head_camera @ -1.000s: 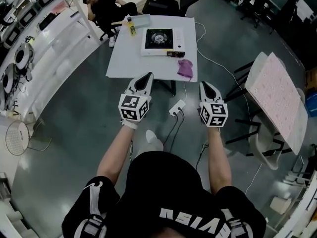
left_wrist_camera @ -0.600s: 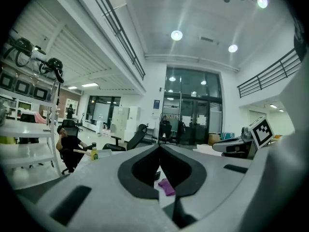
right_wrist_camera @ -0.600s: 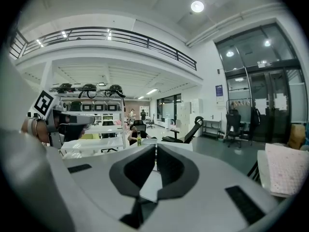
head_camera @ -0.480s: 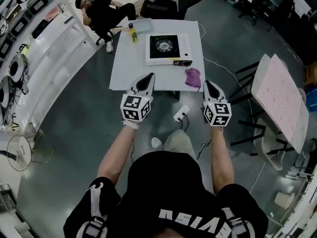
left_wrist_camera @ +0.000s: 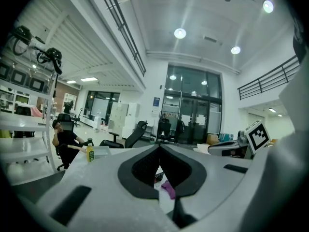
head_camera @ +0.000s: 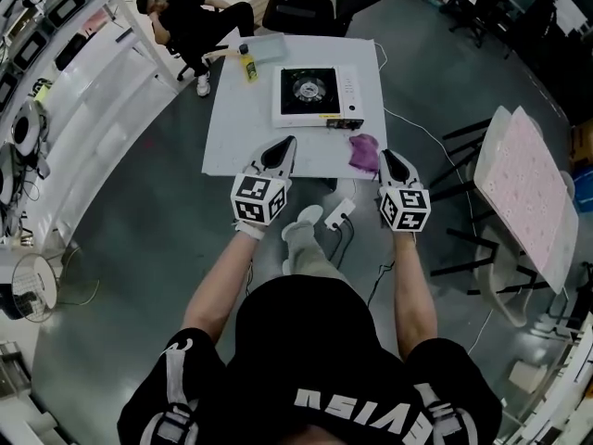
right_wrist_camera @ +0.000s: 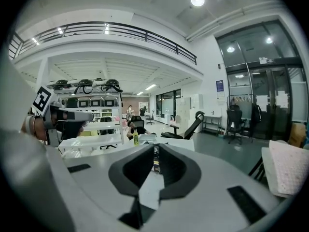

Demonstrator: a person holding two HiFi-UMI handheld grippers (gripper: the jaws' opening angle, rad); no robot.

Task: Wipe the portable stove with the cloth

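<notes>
The head camera looked steeply down and both gripper cameras looked level ahead, all sharing the table (head_camera: 243, 128) and portable stove (head_camera: 317, 86) at twelve o'clock.

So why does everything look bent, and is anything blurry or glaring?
Head view: wide lens curves the room's edges, the table sharp and evenly lit. Left gripper view: ceiling lamps flare, dark rounded corners. Right gripper view: balcony railing bows, same dark corners.

White square table (head_camera: 243, 123) on a grey floor (head_camera: 157, 230), seen from above. The portable stove (head_camera: 318, 94) sits flat toward the far right (round burner at its middle, a paler panel along its right side). The purple cloth (head_camera: 364, 153) lies crumpled by the near right corner, just beside the stove. A yellow bottle (head_camera: 248, 63) stands upright at the far edge, just beside a pale flat tray (head_camera: 265, 47).
</notes>
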